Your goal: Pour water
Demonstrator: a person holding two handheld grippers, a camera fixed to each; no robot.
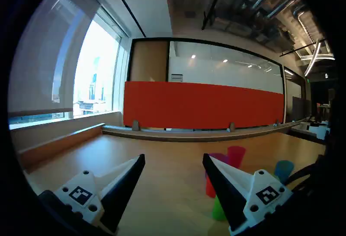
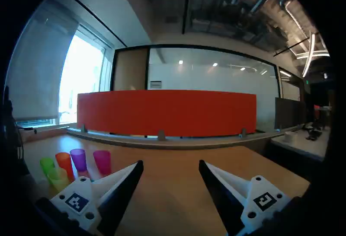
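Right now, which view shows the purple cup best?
The right gripper view: the purple cup stands in plain sight, unblocked, between the orange cup and the pink cup. In the left gripper view, a finger of the left gripper covers most of it, leaving its top.

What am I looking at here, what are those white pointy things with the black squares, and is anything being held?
A person holds a two-finger gripper in each hand; there is no robot arm. Each round picture comes from a fisheye camera riding on one gripper, looking along its fingers. The white and black wedges are those fingers: the left gripper in one view, the right gripper in the other. Both stand open and hold nothing. Below is a wooden table with a cluster of coloured cups, among them a blue cup. Behind stands an orange divider.
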